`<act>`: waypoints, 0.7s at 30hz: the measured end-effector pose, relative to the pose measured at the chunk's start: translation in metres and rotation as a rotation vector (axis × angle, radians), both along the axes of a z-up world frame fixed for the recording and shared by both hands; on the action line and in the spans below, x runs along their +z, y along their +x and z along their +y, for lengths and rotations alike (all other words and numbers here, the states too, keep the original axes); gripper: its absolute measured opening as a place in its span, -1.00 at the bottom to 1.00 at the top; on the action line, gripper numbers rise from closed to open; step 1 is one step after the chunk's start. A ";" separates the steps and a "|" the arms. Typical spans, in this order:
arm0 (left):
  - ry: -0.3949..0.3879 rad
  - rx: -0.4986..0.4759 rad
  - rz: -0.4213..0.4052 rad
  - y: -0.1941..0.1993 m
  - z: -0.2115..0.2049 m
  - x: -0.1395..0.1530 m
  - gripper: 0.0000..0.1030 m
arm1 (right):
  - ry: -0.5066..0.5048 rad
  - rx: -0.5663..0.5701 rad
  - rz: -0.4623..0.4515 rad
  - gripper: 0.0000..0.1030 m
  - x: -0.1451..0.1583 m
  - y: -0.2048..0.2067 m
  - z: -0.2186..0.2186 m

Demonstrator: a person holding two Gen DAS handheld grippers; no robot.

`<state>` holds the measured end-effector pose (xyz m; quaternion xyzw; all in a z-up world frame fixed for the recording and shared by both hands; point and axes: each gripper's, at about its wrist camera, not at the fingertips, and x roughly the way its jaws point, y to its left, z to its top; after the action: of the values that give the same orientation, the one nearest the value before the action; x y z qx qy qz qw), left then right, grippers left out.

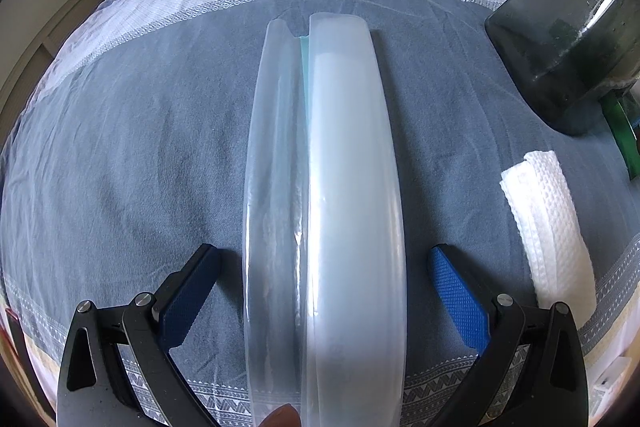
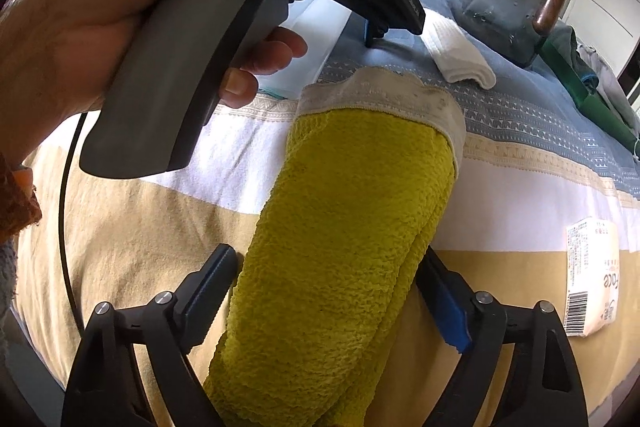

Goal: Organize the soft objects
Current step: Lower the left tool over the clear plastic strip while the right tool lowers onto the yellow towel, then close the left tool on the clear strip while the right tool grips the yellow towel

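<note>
Counted on the bed (image 1: pixel 120 155): one yellow towel (image 2: pixel 340 227), one white towel (image 1: pixel 544 227), one clear plastic bag (image 1: pixel 352 187), one dark glass jar (image 1: pixel 568 47) and one labelled packet (image 2: pixel 592 279).

Yellow towel: rolled up, lying lengthwise between the fingers of the right gripper (image 2: pixel 332 259). Long axis running straight away from the camera, the end with the white band pointing to the blue part of the bedcover. Right gripper tilted steeply down, fingers wide apart on both sides of the roll; the right one touching it, the left one just beside it. Cannot tell if pressing or not.

Plastic bag: standing on its edge, long axis also away from the camera, toward the head of the bed. Left gripper (image 1: pixel 324 255) steeply down over the near end, fingers spread, bedcover visible on each side between pad and bag.

Left hand (image 2: pixel 120 7) wrapped around the grey handle, a fingertip on the trigger. White towel folded, near the jar.
</note>
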<state>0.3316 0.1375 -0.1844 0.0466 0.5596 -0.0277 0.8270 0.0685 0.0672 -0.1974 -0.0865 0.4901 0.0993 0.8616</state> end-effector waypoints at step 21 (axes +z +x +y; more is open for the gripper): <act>0.003 0.000 -0.016 -0.004 -0.003 -0.001 0.89 | 0.003 0.060 -0.003 0.15 0.010 -0.009 0.000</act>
<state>0.3281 0.1341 -0.1857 0.0479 0.5531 -0.0264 0.8313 0.0599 0.0667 -0.1870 -0.1002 0.4857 0.1257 0.8592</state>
